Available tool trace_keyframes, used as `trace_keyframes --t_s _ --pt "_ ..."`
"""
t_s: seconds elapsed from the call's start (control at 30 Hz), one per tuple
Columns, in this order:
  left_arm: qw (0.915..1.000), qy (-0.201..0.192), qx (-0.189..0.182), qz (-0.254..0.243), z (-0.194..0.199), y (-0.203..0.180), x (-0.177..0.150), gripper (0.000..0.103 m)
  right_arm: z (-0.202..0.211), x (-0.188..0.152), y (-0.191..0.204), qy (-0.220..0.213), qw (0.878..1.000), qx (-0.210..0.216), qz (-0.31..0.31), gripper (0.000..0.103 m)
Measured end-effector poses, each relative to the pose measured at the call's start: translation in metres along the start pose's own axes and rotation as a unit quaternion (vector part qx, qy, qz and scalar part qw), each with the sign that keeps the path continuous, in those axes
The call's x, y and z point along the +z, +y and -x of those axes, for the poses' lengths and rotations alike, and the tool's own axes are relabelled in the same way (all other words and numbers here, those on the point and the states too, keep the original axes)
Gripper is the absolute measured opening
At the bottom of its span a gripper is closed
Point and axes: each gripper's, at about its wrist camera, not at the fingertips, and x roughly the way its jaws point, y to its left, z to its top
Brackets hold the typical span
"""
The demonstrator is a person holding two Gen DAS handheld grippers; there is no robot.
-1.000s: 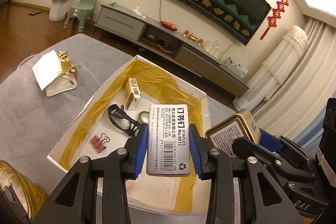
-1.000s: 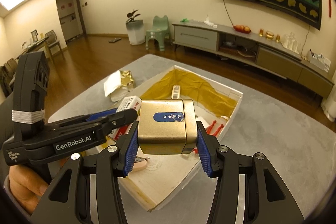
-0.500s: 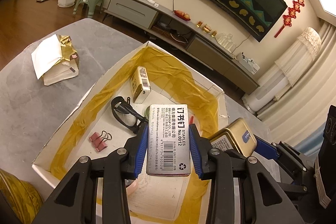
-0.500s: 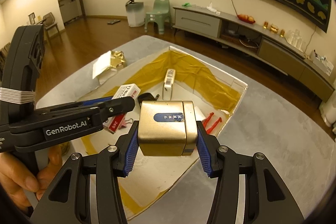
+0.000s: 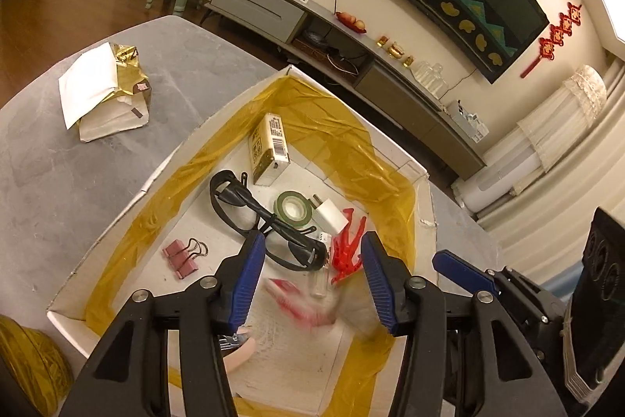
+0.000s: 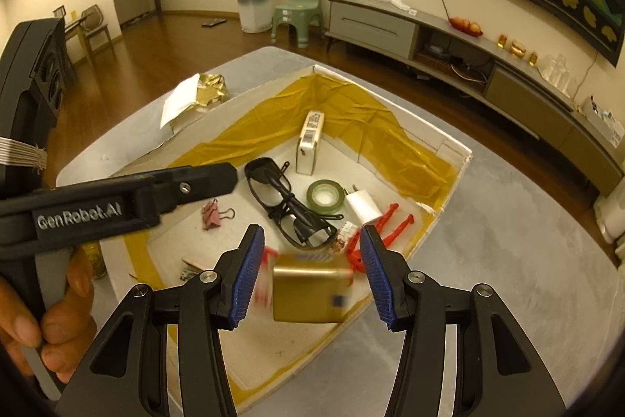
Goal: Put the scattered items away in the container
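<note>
Blue-padded, both grippers hang spread wide and empty over the white cardboard box lined with yellow tape (image 6: 449, 178). Under the right gripper (image 6: 308, 272) a blurred gold metal tin (image 6: 308, 294) sits inside the box's near edge; under the left gripper (image 5: 308, 280), a blurred red-and-white staple box (image 5: 297, 301).

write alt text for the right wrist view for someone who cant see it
The right gripper is open above a white box, and a blurred gold tin sits between its fingers, touching neither. Already in the box are black glasses, a green tape roll, a white charger, a pink clip and red clips. The left gripper reaches in from the left.
</note>
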Motion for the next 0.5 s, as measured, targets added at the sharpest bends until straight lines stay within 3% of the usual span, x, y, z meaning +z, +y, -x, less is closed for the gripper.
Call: trace_keyframes --t_s 0.3,0.5 --pt "0.9999 -0.007 -0.010 -0.009 0.018 -0.004 -0.005 0.053 0.032 -0.010 -0.005 -0.010 1.000 0.015 -0.012 0.054" --pt "0.9987 -0.021 0.001 -0.046 0.042 -0.019 -0.020 0.053 0.060 -0.029 0.019 -0.002 0.999 -0.001 0.053 0.054"
